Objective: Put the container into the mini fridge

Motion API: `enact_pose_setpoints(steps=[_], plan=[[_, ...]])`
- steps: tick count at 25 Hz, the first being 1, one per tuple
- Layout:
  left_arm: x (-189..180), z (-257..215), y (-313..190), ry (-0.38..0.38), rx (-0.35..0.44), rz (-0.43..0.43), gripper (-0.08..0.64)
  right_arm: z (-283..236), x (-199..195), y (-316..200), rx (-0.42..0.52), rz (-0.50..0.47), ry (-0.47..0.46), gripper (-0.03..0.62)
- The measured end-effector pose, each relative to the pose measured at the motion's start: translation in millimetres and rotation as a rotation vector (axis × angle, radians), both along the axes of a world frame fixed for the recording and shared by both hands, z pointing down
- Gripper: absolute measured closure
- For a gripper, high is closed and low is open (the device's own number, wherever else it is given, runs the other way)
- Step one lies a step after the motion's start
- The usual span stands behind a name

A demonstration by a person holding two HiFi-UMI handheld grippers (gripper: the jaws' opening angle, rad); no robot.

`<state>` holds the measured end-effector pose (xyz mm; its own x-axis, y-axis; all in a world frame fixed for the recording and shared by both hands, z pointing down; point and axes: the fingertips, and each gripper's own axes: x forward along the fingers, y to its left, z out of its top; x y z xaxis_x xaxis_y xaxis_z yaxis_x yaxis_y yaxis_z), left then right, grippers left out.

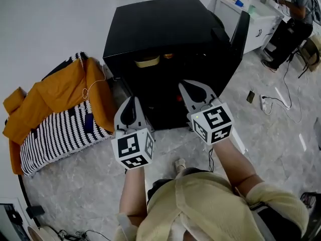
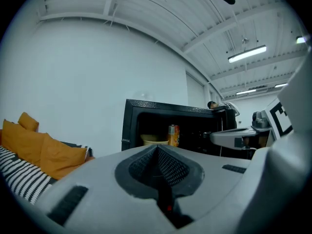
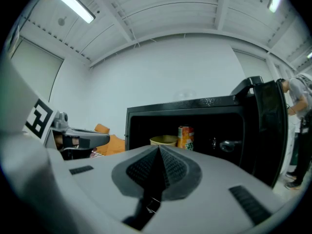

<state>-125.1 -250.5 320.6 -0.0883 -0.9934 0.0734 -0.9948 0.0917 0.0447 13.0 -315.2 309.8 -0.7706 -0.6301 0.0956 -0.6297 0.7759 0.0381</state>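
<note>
The black mini fridge (image 1: 165,34) stands with its door (image 1: 241,31) swung open to the right. On its shelf sit a pale yellow container (image 1: 148,62) and an orange can (image 1: 168,55). The same container (image 2: 155,139) (image 3: 164,140) and can (image 2: 173,134) (image 3: 185,137) show in both gripper views. My left gripper (image 1: 131,102) hangs shut and empty in front of the fridge, low on its left. My right gripper (image 1: 194,88) is shut and empty too, before the opening. Both jaw pairs (image 2: 157,149) (image 3: 159,150) point at the fridge interior.
An orange cloth on a striped blanket (image 1: 55,114) lies on the floor to the left. A power strip with cables (image 1: 266,103) and a small dark device (image 1: 250,96) lie on the right. A person (image 1: 296,14) stands at a white counter far right.
</note>
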Motion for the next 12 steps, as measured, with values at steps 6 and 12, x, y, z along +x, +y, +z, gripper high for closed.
enact_pose_setpoints(steps=[6, 12], plan=[[-4, 4, 12, 0.001, -0.024, -0.009, 0.537, 0, 6, 10, -0.037, -0.008, -0.014, 0.563], [-8, 12, 20, 0.017, -0.052, -0.02, 0.537, 6, 7, 20, -0.075, -0.021, -0.013, 0.563]])
